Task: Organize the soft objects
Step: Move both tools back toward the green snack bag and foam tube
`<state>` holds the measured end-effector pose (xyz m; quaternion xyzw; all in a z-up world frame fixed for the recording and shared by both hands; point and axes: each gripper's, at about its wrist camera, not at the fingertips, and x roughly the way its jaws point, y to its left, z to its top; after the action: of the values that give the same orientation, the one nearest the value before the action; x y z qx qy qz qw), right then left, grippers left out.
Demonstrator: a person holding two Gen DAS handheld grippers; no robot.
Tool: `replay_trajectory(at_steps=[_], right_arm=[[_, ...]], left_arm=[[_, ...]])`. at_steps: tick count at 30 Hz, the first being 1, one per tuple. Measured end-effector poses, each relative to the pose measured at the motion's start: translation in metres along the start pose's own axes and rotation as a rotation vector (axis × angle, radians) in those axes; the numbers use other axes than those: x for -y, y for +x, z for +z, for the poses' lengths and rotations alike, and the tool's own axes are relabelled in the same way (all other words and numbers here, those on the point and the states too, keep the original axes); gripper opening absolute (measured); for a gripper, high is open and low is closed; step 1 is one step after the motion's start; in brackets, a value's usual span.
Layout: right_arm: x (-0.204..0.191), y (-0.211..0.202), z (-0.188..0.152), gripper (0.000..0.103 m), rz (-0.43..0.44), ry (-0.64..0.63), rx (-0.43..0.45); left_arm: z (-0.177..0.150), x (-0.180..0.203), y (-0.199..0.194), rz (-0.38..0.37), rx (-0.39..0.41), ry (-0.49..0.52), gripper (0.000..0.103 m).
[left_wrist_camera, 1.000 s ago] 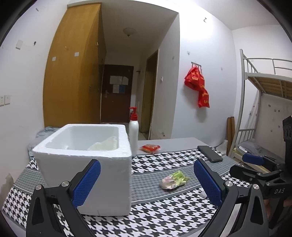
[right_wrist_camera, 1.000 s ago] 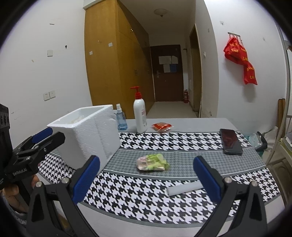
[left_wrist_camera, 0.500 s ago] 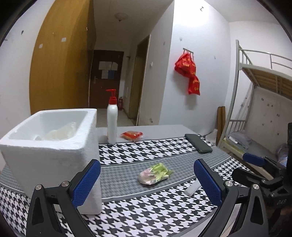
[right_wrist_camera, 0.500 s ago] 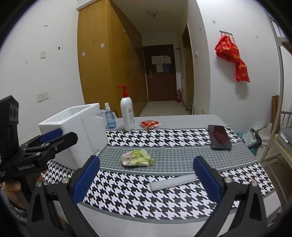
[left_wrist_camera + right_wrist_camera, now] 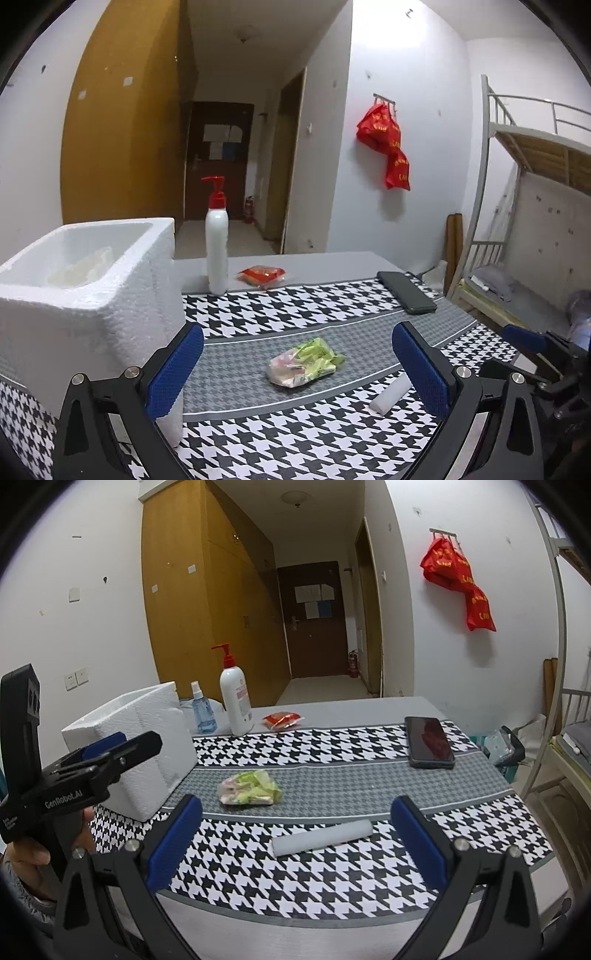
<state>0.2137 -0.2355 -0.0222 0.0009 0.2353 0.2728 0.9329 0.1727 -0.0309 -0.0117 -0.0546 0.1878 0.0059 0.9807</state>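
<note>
A soft green-and-pink packet (image 5: 304, 363) (image 5: 249, 788) lies on the grey band of the houndstooth cloth. A white foam roll (image 5: 391, 395) (image 5: 322, 837) lies nearer the front edge. A small red packet (image 5: 262, 275) (image 5: 282, 719) rests at the back. The white foam box (image 5: 88, 295) (image 5: 136, 746) stands on the left, with something pale inside. My left gripper (image 5: 301, 376) is open and empty, held above the cloth facing the green packet. My right gripper (image 5: 295, 843) is open and empty, with the foam roll lying in line between its fingers.
A white pump bottle (image 5: 217, 243) (image 5: 236, 698) and a blue spray bottle (image 5: 202, 714) stand behind the box. A black phone (image 5: 406, 291) (image 5: 430, 742) lies at the back right. A bunk bed frame (image 5: 517, 206) stands right of the table.
Both views have swung so the box sits further left and the packet and roll sit nearer the centre. The left gripper has shifted right, past the box. Both grippers stay open.
</note>
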Motion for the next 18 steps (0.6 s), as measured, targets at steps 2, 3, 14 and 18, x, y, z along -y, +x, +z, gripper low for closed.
replay_trajectory(at_steps=[2,3,14,18], right_arm=[[0.002,0.001,0.000,0.103,0.003,0.004,-0.003],[0.003,0.002,-0.001,0.103,0.002,0.003,-0.006],[0.008,0.015,-0.004,0.103,0.021,-0.002,-0.046],[0.010,0.021,-0.004,0.103,0.024,-0.007,-0.065]], left_arm=[[0.000,0.000,0.004,0.002,-0.011,0.000,0.102],[0.001,0.000,0.007,0.003,-0.024,-0.002,0.102],[0.001,0.002,0.030,-0.033,-0.105,-0.022,0.102],[0.004,0.007,0.034,-0.019,-0.102,0.006,0.102]])
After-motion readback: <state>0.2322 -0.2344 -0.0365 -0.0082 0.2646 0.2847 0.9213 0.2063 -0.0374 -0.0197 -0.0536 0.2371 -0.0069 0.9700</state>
